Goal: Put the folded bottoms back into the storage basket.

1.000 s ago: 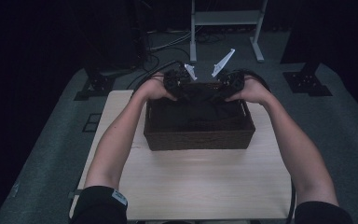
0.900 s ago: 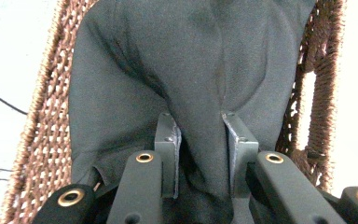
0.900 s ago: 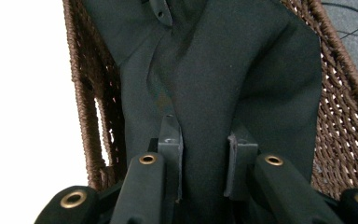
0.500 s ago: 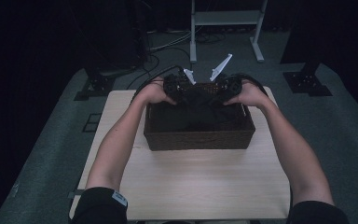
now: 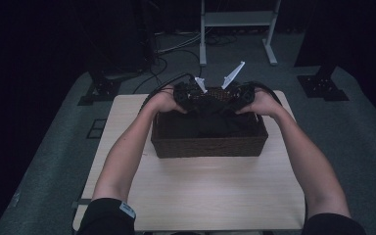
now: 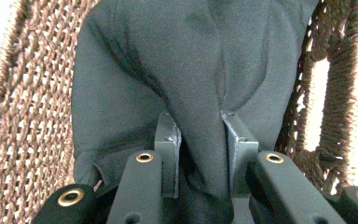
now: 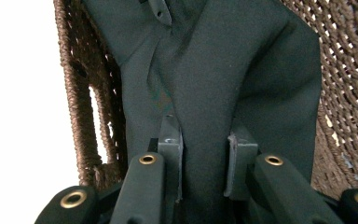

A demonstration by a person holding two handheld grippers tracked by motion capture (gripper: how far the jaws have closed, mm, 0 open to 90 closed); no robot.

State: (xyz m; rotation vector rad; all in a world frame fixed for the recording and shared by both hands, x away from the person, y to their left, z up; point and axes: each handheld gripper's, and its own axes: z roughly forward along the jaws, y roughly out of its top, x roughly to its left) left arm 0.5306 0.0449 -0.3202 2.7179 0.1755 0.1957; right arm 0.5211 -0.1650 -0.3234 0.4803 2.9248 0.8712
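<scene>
A brown wicker basket point(image 5: 208, 146) stands on the far half of a light wooden table point(image 5: 200, 196), and a dark cloth point(image 5: 215, 122) lies inside it. Over the basket's far side, hands hold my left gripper point(image 5: 190, 100) and right gripper point(image 5: 238, 100) close together. In the left gripper view the left gripper point(image 6: 200, 140) is shut on a raised fold of the cloth point(image 6: 177, 60), with the basket wall point(image 6: 23, 116) on both sides. In the right gripper view the right gripper point(image 7: 204, 149) pinches another fold of the cloth point(image 7: 223, 70) beside the basket's handle hole point(image 7: 98, 126).
Bare tabletop lies in front of the basket, between the person's forearms. Behind the table, cables point(image 5: 166, 49) run over the grey floor to a white frame point(image 5: 237, 19). Black stand feet point(image 5: 323, 85) sit at both far corners.
</scene>
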